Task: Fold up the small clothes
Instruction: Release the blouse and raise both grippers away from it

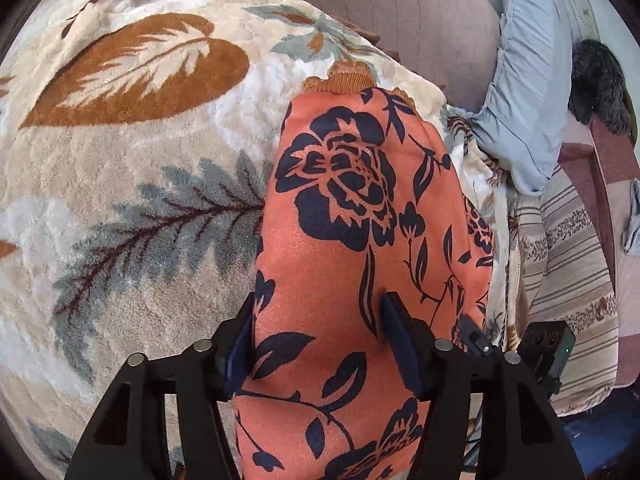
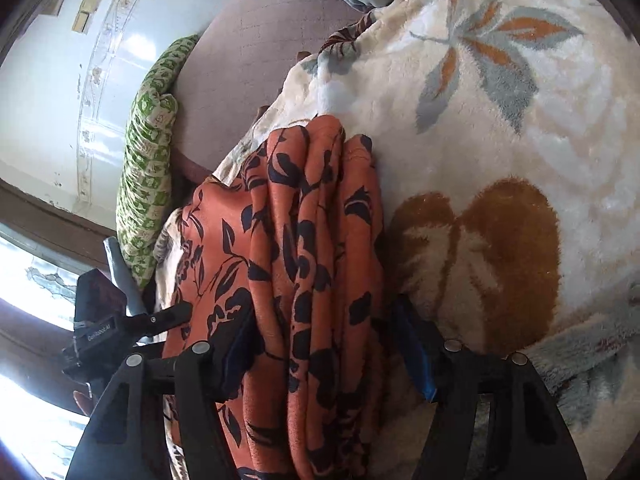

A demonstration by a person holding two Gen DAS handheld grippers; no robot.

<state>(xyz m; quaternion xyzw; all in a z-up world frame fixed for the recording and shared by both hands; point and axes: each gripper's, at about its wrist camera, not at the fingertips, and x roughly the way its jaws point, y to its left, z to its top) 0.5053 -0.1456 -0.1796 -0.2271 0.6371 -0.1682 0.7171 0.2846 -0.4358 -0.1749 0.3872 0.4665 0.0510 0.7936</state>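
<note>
Orange cloth (image 1: pixel 352 216) printed with dark flowers is spread over a plush leaf-patterned blanket (image 1: pixel 120 184). It is seen between the fingers of the left gripper (image 1: pixel 316 344); whether it is clamped cannot be told. Bunched folds of it (image 2: pixel 304 264) are seen between the right gripper's (image 2: pixel 324 344) parted fingers; a grip cannot be confirmed. A green pillow (image 2: pixel 148 168) is seen beyond the left finger.

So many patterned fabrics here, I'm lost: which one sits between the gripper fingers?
The orange cloth with dark navy flowers, lying on the cream leaf-print blanket. The green-patterned cushion and pale blue pillow lie well away.
</note>
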